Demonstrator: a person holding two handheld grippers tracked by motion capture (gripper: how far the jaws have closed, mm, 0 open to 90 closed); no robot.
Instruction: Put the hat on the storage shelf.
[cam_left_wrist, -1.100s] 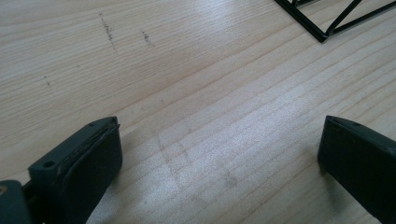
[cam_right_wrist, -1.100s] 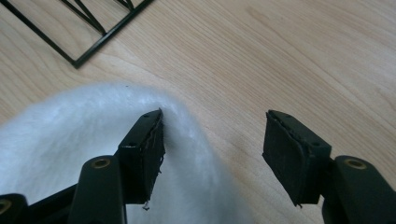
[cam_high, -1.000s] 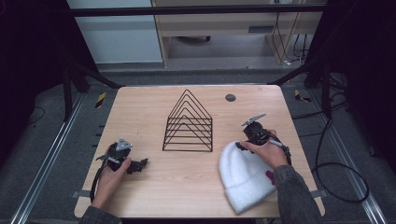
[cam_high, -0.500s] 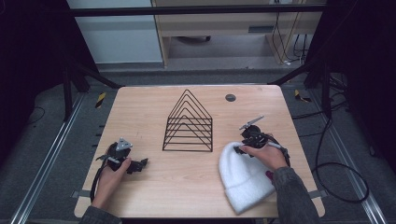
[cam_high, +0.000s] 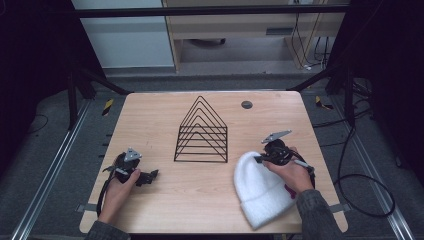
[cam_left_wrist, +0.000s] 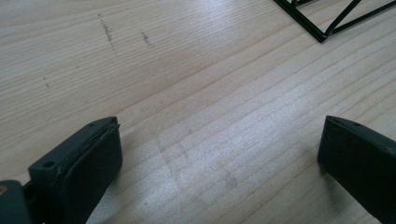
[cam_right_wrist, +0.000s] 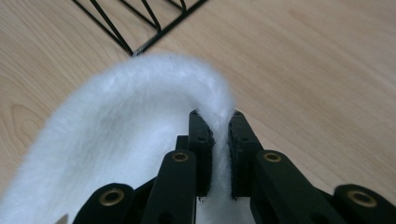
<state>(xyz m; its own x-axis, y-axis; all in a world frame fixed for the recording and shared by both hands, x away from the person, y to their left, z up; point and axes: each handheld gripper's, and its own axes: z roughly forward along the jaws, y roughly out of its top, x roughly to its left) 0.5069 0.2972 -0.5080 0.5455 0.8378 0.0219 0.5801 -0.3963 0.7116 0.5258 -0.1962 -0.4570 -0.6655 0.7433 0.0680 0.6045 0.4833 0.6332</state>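
Observation:
A fluffy white beanie (cam_high: 260, 192) lies at the front right of the wooden table (cam_high: 210, 107). My right gripper (cam_high: 257, 159) is shut on the beanie's top edge; in the right gripper view the white fur (cam_right_wrist: 140, 121) is pinched between the two black jaws of that gripper (cam_right_wrist: 219, 122). At the front left my left gripper (cam_high: 152, 175) rests low on the table, pointing right. Its jaws stand wide apart over bare wood, with nothing between them (cam_left_wrist: 219, 149).
A black wire rack (cam_high: 202, 132) of nested triangles stands mid-table, between the two grippers; its corner (cam_left_wrist: 322, 21) and base (cam_right_wrist: 140, 28) appear in the gripper views. A small dark disc (cam_high: 246, 104) lies at the back right. Cables trail off the table's right side.
My right gripper has shifted slightly down and left at the beanie's top edge. The left gripper has stayed where it was.

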